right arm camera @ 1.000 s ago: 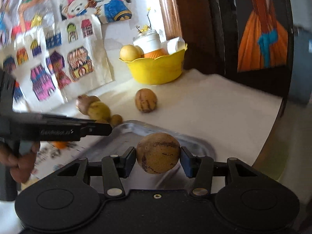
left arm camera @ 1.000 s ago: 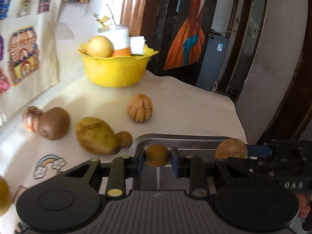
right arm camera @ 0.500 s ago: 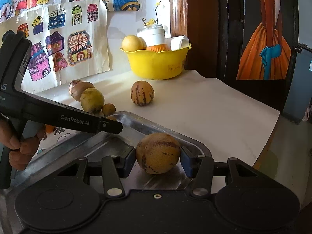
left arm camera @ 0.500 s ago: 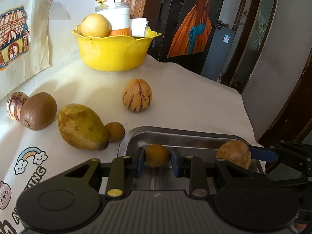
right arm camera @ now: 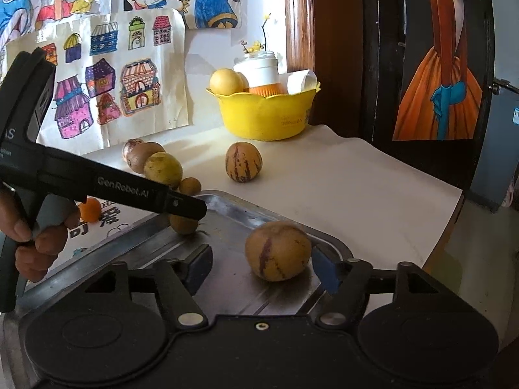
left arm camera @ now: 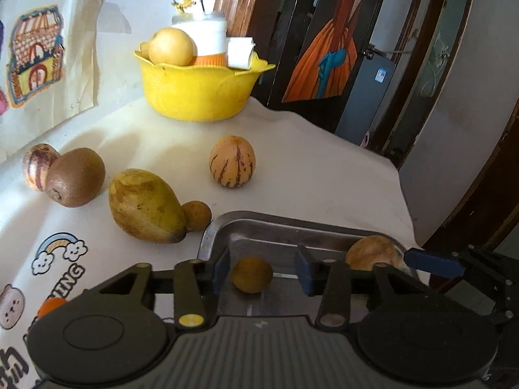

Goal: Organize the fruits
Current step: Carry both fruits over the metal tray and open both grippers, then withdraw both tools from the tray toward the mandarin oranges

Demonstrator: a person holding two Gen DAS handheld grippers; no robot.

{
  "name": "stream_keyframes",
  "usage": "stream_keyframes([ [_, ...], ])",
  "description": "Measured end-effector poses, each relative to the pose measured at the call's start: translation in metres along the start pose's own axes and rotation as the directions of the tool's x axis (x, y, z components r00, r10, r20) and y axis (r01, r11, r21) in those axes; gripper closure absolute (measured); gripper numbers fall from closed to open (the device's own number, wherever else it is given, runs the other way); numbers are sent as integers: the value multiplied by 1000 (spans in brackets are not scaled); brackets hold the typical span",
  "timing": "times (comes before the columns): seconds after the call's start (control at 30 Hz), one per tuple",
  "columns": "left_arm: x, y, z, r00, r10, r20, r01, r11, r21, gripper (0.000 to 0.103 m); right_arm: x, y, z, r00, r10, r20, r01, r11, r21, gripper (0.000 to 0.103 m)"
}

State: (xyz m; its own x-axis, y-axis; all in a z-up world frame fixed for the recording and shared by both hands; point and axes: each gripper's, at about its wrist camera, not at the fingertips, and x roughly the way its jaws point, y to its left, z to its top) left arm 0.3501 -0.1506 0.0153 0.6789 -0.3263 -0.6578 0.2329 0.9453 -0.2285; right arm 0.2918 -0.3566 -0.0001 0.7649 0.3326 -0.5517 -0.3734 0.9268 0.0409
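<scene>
Both grippers have just been opening over the metal tray (right arm camera: 227,207). The left gripper (left arm camera: 261,270) stands released around a small round fruit (left arm camera: 251,274) lying on the tray; the right gripper (right arm camera: 259,267) is released, its right pad just beside the striped melon (right arm camera: 277,251).

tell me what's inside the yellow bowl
The yellow bowl holds a round yellow fruit, a white jar and rolled paper; whatever lies lower is covered.
</scene>
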Motion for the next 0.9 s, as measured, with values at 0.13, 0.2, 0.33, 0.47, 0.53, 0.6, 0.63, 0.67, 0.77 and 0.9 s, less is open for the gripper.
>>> stream_keyframes([
  [0.13, -21, -2, -3, 1000, -3, 29, 3, 1000, -1, 37, -17, 6, -2, 1000, 8, 25, -8, 1000, 20, 19],
  [0.2, -35, -2, -6, 999, 0, 53, 0, 1000, -1, 20, -27, 10, -2, 999, 6, 42, -7, 1000, 24, 16],
  [0.33, -63, 0, -15, 996, 1, 89, -1, 1000, -5, 8, -50, 20, -3, 997, 2, 74, -3, 1000, 17, 6],
  [0.47, -92, 7, -25, 993, 8, 115, -4, 999, -39, 1, -73, 33, -5, 995, 10, 98, -10, 1000, 3, 1],
  [0.53, -107, 12, -32, 992, 9, 124, -2, 998, -55, 1, -83, 41, -7, 995, 14, 102, -14, 1000, -5, 1],
  [0.6, -121, 17, -39, 991, 18, 132, -10, 998, -65, 1, -93, 48, -8, 995, 23, 97, -22, 1000, -13, 1],
  [0.63, -128, 19, -43, 990, 24, 135, -15, 998, -68, 1, -97, 52, -8, 995, 28, 93, -27, 999, -18, 1],
  [0.67, -135, 21, -47, 990, 31, 139, -21, 997, -69, 1, -101, 56, -9, 996, 34, 88, -32, 999, -24, 1],
  [0.77, -152, 30, -58, 988, 60, 143, -50, 996, -73, 1, -110, 69, -13, 998, 43, 47, -41, 998, -43, 1],
  [0.9, -172, 42, -75, 988, 87, 127, -78, 994, -74, 1, -117, 84, -21, 998, 59, -28, -61, 996, -59, 1],
])
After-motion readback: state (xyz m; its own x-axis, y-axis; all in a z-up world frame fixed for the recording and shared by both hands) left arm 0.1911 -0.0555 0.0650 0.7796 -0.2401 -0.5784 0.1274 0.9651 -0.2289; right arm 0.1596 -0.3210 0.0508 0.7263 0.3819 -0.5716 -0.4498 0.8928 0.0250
